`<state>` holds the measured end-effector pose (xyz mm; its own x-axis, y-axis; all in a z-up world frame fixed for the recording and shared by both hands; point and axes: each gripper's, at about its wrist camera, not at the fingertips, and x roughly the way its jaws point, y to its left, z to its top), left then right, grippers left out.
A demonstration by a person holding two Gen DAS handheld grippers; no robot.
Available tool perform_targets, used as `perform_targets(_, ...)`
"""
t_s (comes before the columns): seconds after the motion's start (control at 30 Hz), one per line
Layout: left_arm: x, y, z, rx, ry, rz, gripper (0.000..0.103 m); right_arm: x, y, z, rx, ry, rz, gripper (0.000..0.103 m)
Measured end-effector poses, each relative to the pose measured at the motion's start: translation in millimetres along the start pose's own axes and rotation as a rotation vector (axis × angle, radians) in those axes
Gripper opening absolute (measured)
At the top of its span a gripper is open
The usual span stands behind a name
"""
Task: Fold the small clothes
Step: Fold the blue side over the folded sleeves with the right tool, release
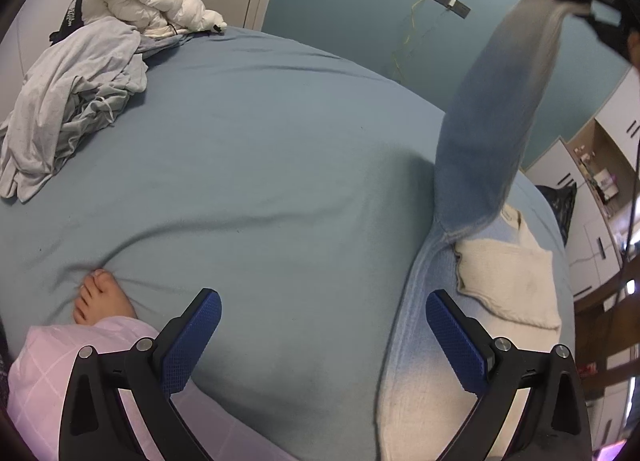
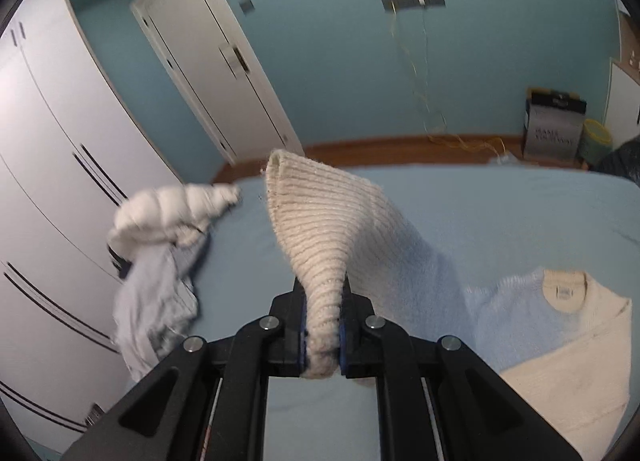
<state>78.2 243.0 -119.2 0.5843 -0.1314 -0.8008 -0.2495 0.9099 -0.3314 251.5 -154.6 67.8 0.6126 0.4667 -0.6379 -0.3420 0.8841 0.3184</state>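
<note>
Right tongs [image 2: 322, 335] around cuff [image 2: 320, 245] (raised)

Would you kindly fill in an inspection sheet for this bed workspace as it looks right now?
Surface: blue bed sheet, wrinkled.
Job's things: blue-and-cream sweater on bed; its sleeve lifted by the cuff.
Clutter: grey garment pile, white duvet at far corner.
Grippers: left claw open, empty; right claw shut on the cuff.
Cables: yellow wire hanging from wall plate.
Surroundings: door, wardrobe, person's bare foot on bed.
</note>
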Motion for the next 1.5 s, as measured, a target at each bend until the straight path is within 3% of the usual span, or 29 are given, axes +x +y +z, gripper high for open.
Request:
perform_targets(0.1,1,0,0,0.000,0.003,-0.003,0.103,-18,-3,10,0.046,-0.079,-0.007,0.007)
perform_targets(0.23,1,-1,-1,0.008,0.002,0.004,0.103,-15,-29,15,0.162,-0.102,0.035,0.007)
perform_targets(0.4,4,-4,-1,0.021,0.014,-0.002,0.103,-27,-53,27,0.184,-0.146,-0.085,0.007)
perform_targets(0.63,11,-11,-4,0.061,0.038,0.021,0.103,-79,-180,12,0.426,-0.178,-0.232,0.007)
perform_targets(0.8,17,-19,-6,0.078,0.048,0.044,0.103,-99,-306,-50,0.664,-0.074,-0.384,0.007)
perform_targets(0.9,21,-27,-7,0.102,0.053,0.059,0.103,-88,-371,-94,0.803,0.026,-0.464,0.017)
perform_targets(0.93,23,-32,-7,0.112,0.056,0.062,0.103,-78,-404,-115,0.846,0.086,-0.476,0.028)
perform_targets(0.97,24,-35,-8,0.119,0.058,0.065,0.103,-68,-434,-127,0.850,0.135,-0.472,0.044)
perform_targets(1.03,28,-43,-11,0.142,0.061,0.073,0.103,-56,-471,-155,0.827,0.214,-0.531,0.056)
perform_targets(1.13,35,-57,-14,0.188,0.068,0.092,0.103,-52,-495,-189,0.753,0.292,-0.703,0.057)
perform_targets(1.2,42,-68,-17,0.227,0.082,0.101,0.103,-40,-500,-207,0.691,0.348,-0.680,0.057)
perform_targets(1.33,51,-84,-24,0.285,0.104,0.108,0.103,-2,-495,-242,0.644,0.445,-0.494,0.057)
perform_targets(1.5,54,-95,-30,0.336,0.112,0.114,0.103,39,-459,-254,0.499,0.407,-0.437,0.057)
